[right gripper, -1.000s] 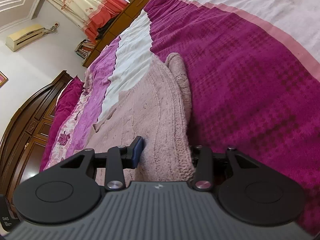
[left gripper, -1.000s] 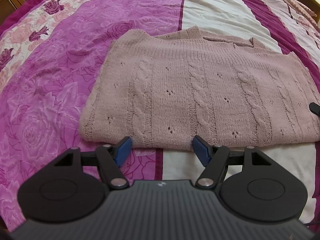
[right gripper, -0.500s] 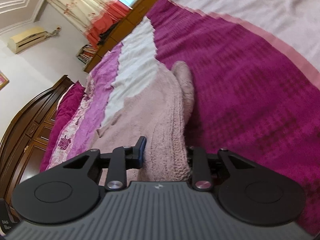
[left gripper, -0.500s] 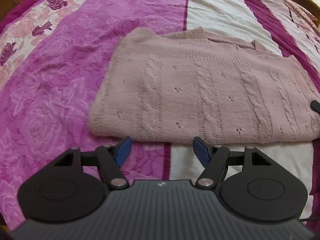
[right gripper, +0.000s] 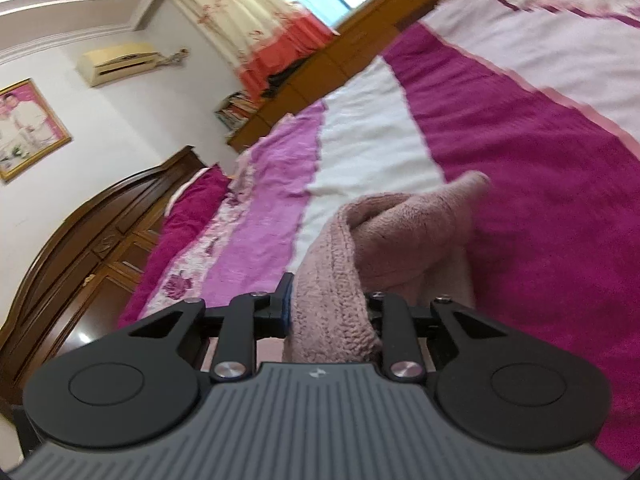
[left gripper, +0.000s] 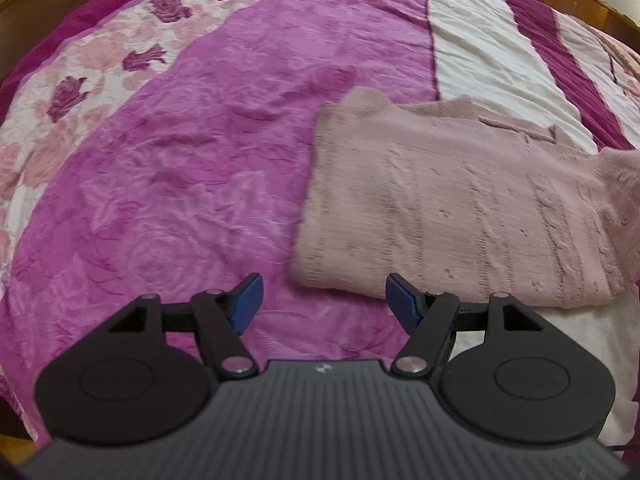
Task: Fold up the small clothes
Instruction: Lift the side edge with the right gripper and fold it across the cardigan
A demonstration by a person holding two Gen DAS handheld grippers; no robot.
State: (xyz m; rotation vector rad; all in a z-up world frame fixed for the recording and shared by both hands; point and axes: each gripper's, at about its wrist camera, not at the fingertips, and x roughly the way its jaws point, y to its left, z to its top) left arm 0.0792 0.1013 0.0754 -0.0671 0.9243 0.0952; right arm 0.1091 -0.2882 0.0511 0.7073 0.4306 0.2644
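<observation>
On the striped bedspread (left gripper: 224,168), you are lifting the pink knit sweater's (left gripper: 460,208) edge, right tool (right gripper: 326,312) just closing, clenched on it; left tool (left gripper: 324,300) gaping empty beside its corner. Bulky knit risks slipping free, collapsing the fold.

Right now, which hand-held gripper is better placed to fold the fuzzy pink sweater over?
The right hand-held gripper. It has just closed on the pink knitted sweater's edge, which is lifted off the magenta bedspread. The left hand-held gripper is open and holds nothing.
</observation>
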